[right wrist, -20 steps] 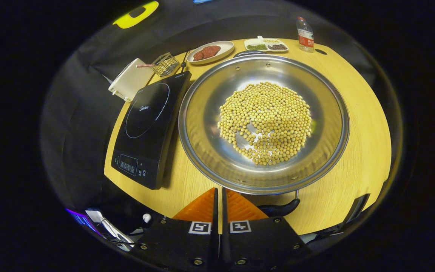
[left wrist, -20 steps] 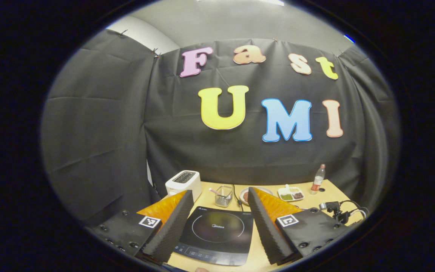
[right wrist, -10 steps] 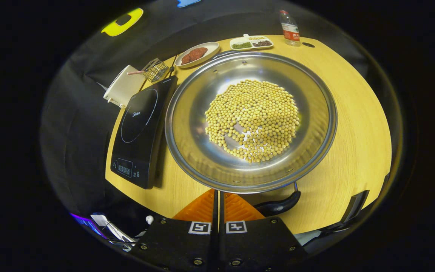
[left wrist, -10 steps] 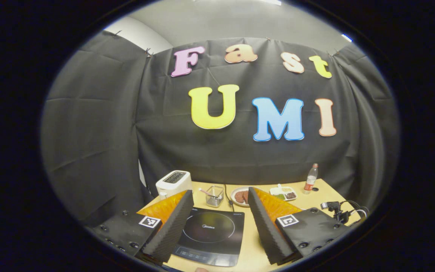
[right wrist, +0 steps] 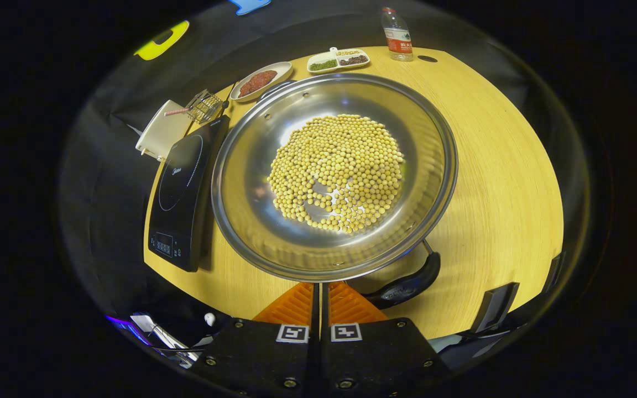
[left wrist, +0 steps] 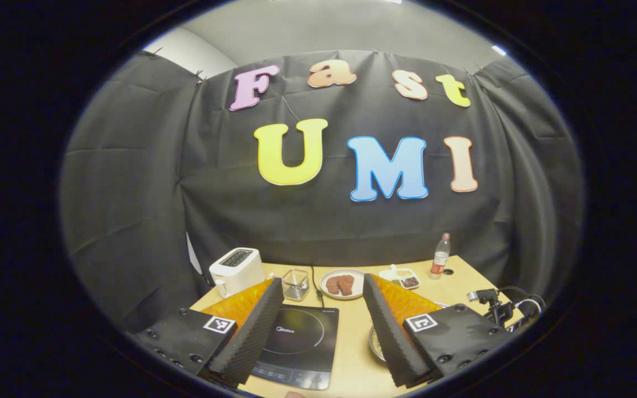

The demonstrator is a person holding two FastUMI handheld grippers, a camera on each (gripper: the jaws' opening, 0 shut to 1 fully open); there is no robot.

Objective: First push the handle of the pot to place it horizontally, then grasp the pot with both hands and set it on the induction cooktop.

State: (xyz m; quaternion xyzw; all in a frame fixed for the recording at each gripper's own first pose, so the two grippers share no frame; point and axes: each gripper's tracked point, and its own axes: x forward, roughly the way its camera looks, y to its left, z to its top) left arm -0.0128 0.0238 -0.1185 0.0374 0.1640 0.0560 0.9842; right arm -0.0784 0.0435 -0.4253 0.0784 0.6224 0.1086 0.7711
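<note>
On the table (right wrist: 495, 166) your closed, empty right gripper (right wrist: 319, 290) has swung the pot (right wrist: 334, 174) handle (right wrist: 407, 283) rightward beside the cooktop (right wrist: 180, 188), so keep pushing; your left gripper (left wrist: 323, 309) hangs wide open, holding nothing.

The left gripper view looks almost level from the near edge of the table (left wrist: 351, 359), facing the booth's back wall, with the induction cooktop (left wrist: 296, 345) close below. The right gripper view looks steeply down from close above the pot (right wrist: 332, 177). Both take in the cooktop, the toaster (left wrist: 233, 271), the plate (left wrist: 342, 284) and the bottle (left wrist: 440, 257).
</note>
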